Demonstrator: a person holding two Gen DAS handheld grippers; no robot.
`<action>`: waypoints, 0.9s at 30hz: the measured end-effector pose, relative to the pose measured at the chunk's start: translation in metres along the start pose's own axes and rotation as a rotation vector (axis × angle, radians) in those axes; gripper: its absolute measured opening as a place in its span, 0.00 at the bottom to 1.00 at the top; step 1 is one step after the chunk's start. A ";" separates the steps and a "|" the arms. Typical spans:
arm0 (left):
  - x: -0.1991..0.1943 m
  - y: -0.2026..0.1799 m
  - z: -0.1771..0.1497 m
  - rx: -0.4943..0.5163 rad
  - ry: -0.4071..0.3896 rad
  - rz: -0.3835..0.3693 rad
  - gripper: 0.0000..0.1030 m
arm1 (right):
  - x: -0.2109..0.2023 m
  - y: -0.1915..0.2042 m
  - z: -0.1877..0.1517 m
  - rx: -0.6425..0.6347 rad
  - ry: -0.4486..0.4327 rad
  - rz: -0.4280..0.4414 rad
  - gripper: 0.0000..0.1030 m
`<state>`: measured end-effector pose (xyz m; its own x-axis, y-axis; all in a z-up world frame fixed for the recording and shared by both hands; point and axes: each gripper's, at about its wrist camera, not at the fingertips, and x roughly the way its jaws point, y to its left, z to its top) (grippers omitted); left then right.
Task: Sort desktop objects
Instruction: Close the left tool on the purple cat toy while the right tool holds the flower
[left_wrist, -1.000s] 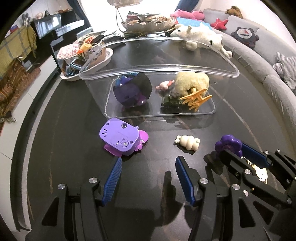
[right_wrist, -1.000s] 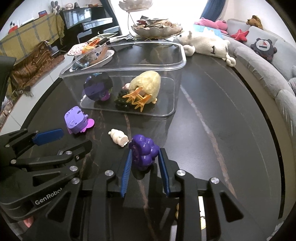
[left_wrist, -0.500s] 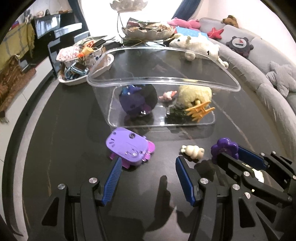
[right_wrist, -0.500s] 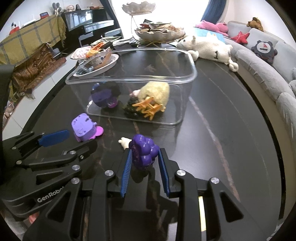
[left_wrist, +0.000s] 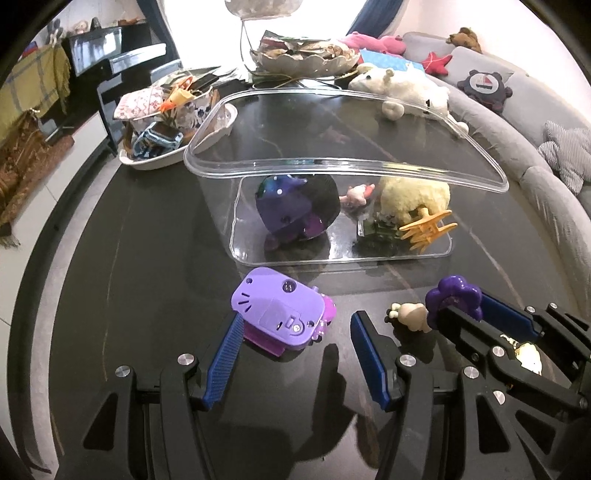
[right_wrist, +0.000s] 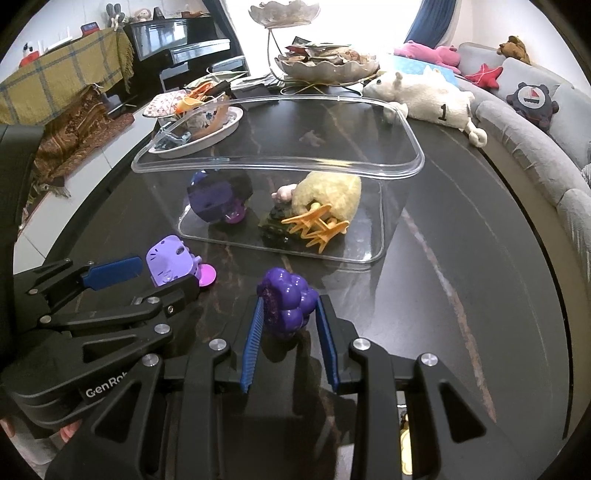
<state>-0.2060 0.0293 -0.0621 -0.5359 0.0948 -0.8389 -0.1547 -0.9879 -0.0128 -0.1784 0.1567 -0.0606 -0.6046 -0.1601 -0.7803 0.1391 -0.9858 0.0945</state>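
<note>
My right gripper (right_wrist: 290, 308) is shut on a purple grape toy (right_wrist: 288, 301) and holds it above the dark table; the toy also shows in the left wrist view (left_wrist: 454, 297). My left gripper (left_wrist: 295, 330) is open, with a lilac toy (left_wrist: 282, 312) between its fingertips on the table; the toy also shows in the right wrist view (right_wrist: 170, 262). A small cream figure (left_wrist: 410, 315) lies between the two grippers. A clear plastic bin (left_wrist: 343, 173) just beyond holds a dark purple toy (left_wrist: 295, 206), a yellow plush (left_wrist: 413, 195) and an orange clip (left_wrist: 428, 227).
A white dish of clutter (left_wrist: 166, 122) stands at the back left. A tiered bowl stand (left_wrist: 303, 55) and a white plush (left_wrist: 406, 88) sit behind the bin. A grey sofa (left_wrist: 535, 122) curves along the right table edge.
Both grippers moved forward toward the bin. The lilac toy now lies between the left fingers. The right gripper lifted the grape toy off the table.
</note>
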 end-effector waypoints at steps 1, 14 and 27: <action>0.001 0.000 0.001 0.007 0.002 -0.001 0.55 | 0.001 -0.001 0.000 0.005 0.001 0.001 0.26; 0.009 0.005 0.005 -0.013 0.000 -0.024 0.48 | 0.006 0.003 0.005 0.005 0.003 0.003 0.26; 0.001 0.001 0.003 0.006 -0.008 -0.030 0.36 | -0.002 0.006 0.005 0.010 -0.011 0.011 0.26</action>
<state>-0.2092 0.0288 -0.0609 -0.5375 0.1254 -0.8339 -0.1759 -0.9838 -0.0346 -0.1802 0.1513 -0.0556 -0.6113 -0.1715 -0.7726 0.1380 -0.9844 0.1093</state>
